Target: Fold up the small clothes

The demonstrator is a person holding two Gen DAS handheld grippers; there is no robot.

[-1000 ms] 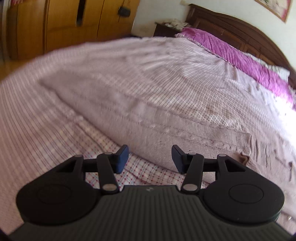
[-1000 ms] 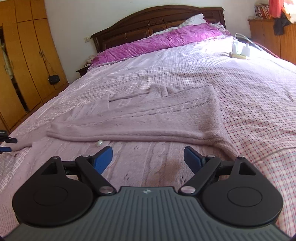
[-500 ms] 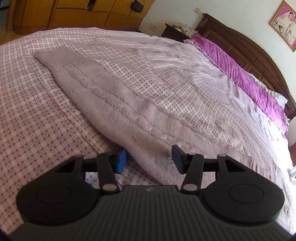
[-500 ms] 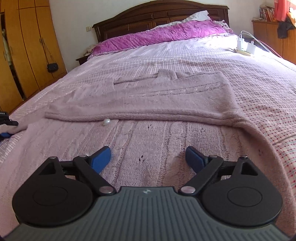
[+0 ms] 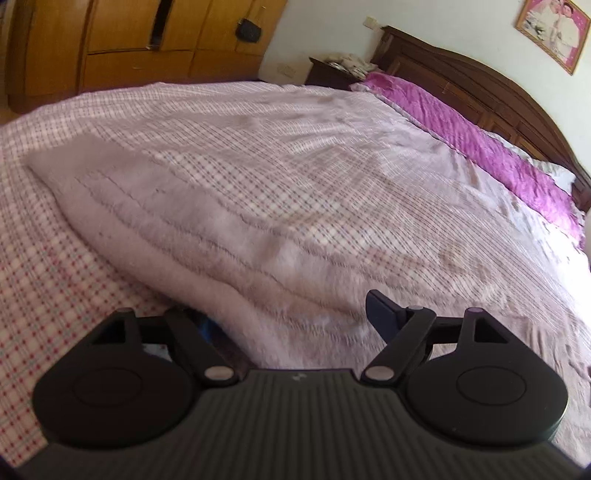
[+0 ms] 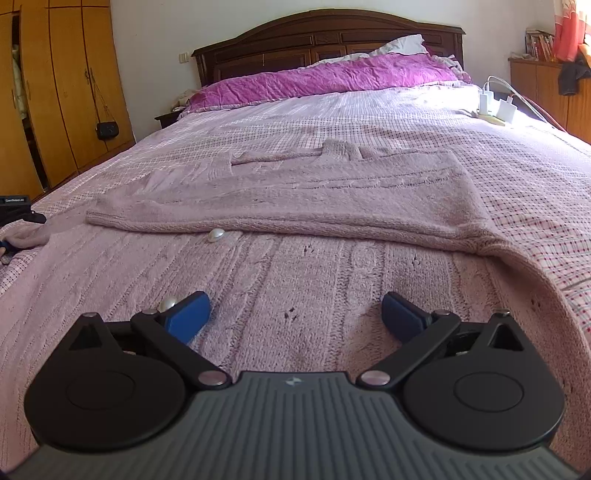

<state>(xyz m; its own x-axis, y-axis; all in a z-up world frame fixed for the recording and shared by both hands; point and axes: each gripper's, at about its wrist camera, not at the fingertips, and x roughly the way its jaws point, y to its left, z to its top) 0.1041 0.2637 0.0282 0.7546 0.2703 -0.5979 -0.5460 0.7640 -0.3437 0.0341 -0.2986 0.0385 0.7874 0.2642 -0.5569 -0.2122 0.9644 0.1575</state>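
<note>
Ahead I see a checked bedspread (image 6: 406,110), a purple pillow (image 6: 325,79) against the dark headboard (image 6: 325,35), white chargers (image 6: 495,105) at right, and a wardrobe (image 6: 62,92) at left.

Bright daylight enters from 3 o'clock, glaring on the bed (image 6: 443,107); the left view is motion-blurred, edges fisheye-bent.

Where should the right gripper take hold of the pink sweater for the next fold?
Probably the near edge of the pink sweater, right in front of the right gripper. The knit lies flat on the bed, so come in low from the foot end, jaws open, pinching up the knit below the pearl button.
</note>
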